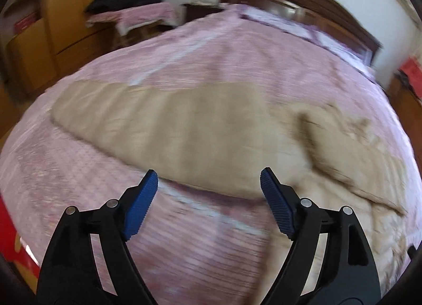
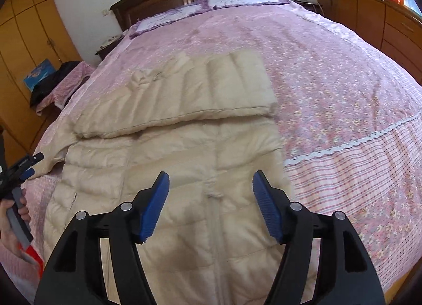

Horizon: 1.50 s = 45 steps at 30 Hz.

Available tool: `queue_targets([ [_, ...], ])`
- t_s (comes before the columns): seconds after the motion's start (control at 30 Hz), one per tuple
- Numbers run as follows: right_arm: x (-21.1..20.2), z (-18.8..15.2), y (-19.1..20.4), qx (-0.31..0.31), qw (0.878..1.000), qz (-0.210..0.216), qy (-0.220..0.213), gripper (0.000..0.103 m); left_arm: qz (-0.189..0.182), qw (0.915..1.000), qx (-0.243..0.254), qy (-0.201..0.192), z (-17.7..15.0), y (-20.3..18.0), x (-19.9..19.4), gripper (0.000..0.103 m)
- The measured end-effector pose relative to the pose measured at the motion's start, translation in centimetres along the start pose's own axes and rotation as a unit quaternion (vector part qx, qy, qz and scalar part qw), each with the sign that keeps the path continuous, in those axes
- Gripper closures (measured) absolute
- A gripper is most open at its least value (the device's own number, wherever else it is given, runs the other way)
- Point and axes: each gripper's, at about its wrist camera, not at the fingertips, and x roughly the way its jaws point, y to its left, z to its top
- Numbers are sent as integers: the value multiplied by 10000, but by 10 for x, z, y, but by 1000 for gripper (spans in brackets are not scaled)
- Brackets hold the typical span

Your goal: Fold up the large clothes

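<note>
At the far left of the right wrist view a hand (image 2: pixel 12 222) holds the left gripper (image 2: pixel 29 165) just off the left edge of the jacket (image 2: pixel 168 162), beside the loose sleeve (image 2: pixel 56 158) that spills onto the bedspread (image 2: pixel 343 94). Its own camera shows its jaws standing wide apart with nothing between the blue pads (image 1: pixel 141 206); below them is bare bedspread and the near edge of the jacket, blurred

The jacket, a beige quilted down garment, lies spread along the middle of the bed, its zip (image 2: pixel 213 225) running toward the viewer. One flap (image 2: pixel 190 94) is already turned over and lies flat across the far part of the body, its fold edge straight and touching the layer under it

The right gripper (image 2: pixel 209 206) hangs over the near half of the jacket, directly above the zip line, pointing steeply down. Its jaws are apart and empty; no cloth is pinched between the pads. To the right of the jacket the bedspread is bare up to the white lace trim (image 2: pixel 356 144)

Step in hand, as judged: one fold is laid and released, and both grippers are free to take the next hold. The sleeve at the left is not yet tucked in

Next move, as judged:
- Left gripper: descend onto the sleeve or left hem and close on a single edge
- Right gripper: take the near hem on the opposite side
- Lift both evenly; the padded fabric is slippery and thick, so a shallow pinch may slide off
</note>
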Motion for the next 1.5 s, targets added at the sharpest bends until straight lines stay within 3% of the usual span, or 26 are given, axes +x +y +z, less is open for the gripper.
queue_targets([
  [0.07,2,-2,6,-27,10000,8,44,37,229,9995,-214,35,7,23,11,16],
  [0.17,8,-6,17,-50,9999,21,154,37,576,9961,-648,164,17,61,36,15],
  [0.47,17,-16,33,-120,9992,-106,362,37,394,9855,-1617,322,42,116,90,15],
  [0.6,21,-18,35,-90,9988,-147,451,37,594,9869,-1447,391,48,110,112,15],
  [0.63,21,-19,35,-88,9988,-158,460,37,676,9877,-1357,384,49,106,116,18],
  [0.7,22,-19,37,-69,9987,-171,473,37,832,9891,-1168,340,53,103,119,33],
  [0.73,22,-19,37,-53,9987,-170,477,37,934,9895,-1060,310,54,101,119,48],
  [0.77,22,-19,36,-24,9987,-165,486,37,1036,9892,-995,291,55,102,116,63],
  [0.8,23,-19,35,1,9986,-155,498,37,1042,9894,-969,272,55,104,112,71],
  [0.83,23,-19,34,22,9986,-145,506,37,913,9909,-966,224,55,106,106,90],
  [0.87,23,-19,35,34,9986,-142,507,37,727,9924,-978,195,55,109,100,97],
  [1.17,18,-17,30,111,9991,-65,397,37,295,9958,-622,-603,62,99,14,98],
  [1.33,14,-16,24,157,9992,-59,362,37,0,9927,-379,-1145,79,81,-39,98],
  [1.5,9,-15,18,173,9992,-86,345,36,-404,9896,-54,-1383,87,52,-78,99],
])
